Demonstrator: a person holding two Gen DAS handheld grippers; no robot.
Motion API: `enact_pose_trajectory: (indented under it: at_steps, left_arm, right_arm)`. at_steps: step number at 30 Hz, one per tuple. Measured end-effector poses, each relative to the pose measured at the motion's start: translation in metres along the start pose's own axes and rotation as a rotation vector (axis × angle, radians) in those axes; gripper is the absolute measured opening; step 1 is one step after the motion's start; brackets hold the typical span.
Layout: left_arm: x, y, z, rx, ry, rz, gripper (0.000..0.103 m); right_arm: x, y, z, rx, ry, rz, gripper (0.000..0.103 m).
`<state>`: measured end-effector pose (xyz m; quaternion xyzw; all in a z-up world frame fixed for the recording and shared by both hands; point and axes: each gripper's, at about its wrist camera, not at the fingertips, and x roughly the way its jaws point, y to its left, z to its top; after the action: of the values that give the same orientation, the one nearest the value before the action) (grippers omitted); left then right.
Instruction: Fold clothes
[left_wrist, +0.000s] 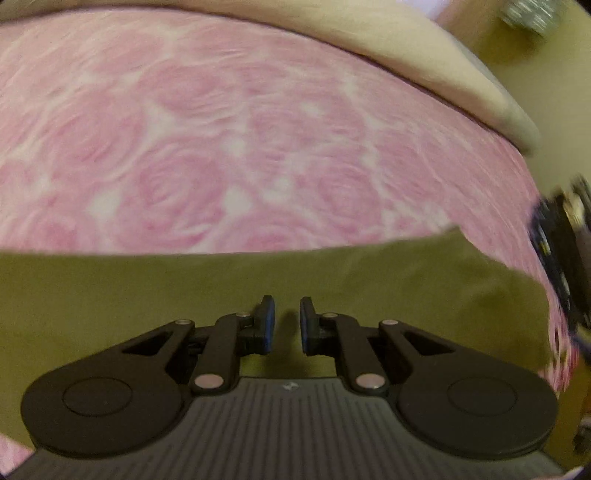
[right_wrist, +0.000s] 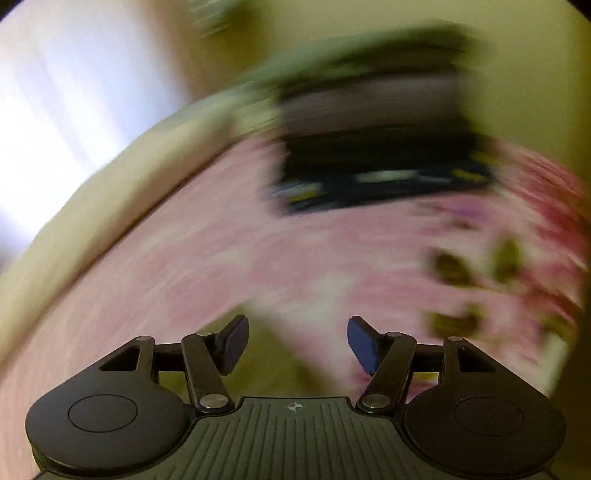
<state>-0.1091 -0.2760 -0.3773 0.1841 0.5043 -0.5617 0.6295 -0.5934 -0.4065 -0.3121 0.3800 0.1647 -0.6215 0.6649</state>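
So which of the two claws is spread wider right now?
The right claw: its blue pads stand far apart, nothing between them. The left claw shows only a narrow gap.

The olive-green garment (left_wrist: 258, 280) lies flat and smooth on a bedspread with pink roses; its far edge runs almost straight across, and its right corner ends in a point. In the right wrist view only a small part of it (right_wrist: 266, 365) shows, much blurred.
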Motion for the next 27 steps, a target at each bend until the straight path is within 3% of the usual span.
enact_pose_trajectory:
  at_steps: [2,4,6,9,14,16,19,22,24,27]
  left_arm:
    - [0.006,-0.017,-0.006,0.079,0.017,-0.035,0.009]
    - [0.015,-0.032,-0.014,0.133,0.043,-0.069,0.009]
    - [0.022,-0.039,-0.025,0.183,0.068,-0.07,0.01]
    - [0.014,-0.02,-0.038,0.212,0.071,-0.009,0.006]
    - [-0.02,0.03,-0.045,0.122,0.064,0.146,0.004]
    - [-0.032,0.041,-0.048,0.1,0.056,0.183,0.006]
    - [-0.034,0.045,-0.052,0.076,0.058,0.166,0.006]
    - [-0.031,0.044,-0.058,0.079,0.043,0.137,0.006]
    - [-0.033,0.049,-0.062,0.072,0.022,0.121,0.008]
    - [-0.045,0.072,-0.066,0.052,-0.012,0.129,0.008]
  right_arm:
    - [0.01,0.036,-0.018,-0.167,0.106,0.087,0.041]
    - [0.022,0.065,-0.045,-0.307,0.192,0.128,0.041]
    - [0.034,0.085,-0.076,-0.463,0.252,0.088,0.041]
    - [0.03,0.081,-0.099,-0.582,0.208,-0.005,0.041]
    - [0.023,0.05,-0.076,-0.503,0.26,-0.124,0.041]
    - [0.016,0.056,-0.068,-0.5,0.254,-0.122,0.041]
    - [0.007,0.083,-0.074,-0.489,0.228,0.015,0.041]
    - [0.013,0.113,-0.102,-0.503,0.286,0.118,0.041]
    - [0.018,0.124,-0.122,-0.528,0.326,0.079,0.041]
    - [0.014,0.123,-0.129,-0.495,0.296,0.051,0.041]
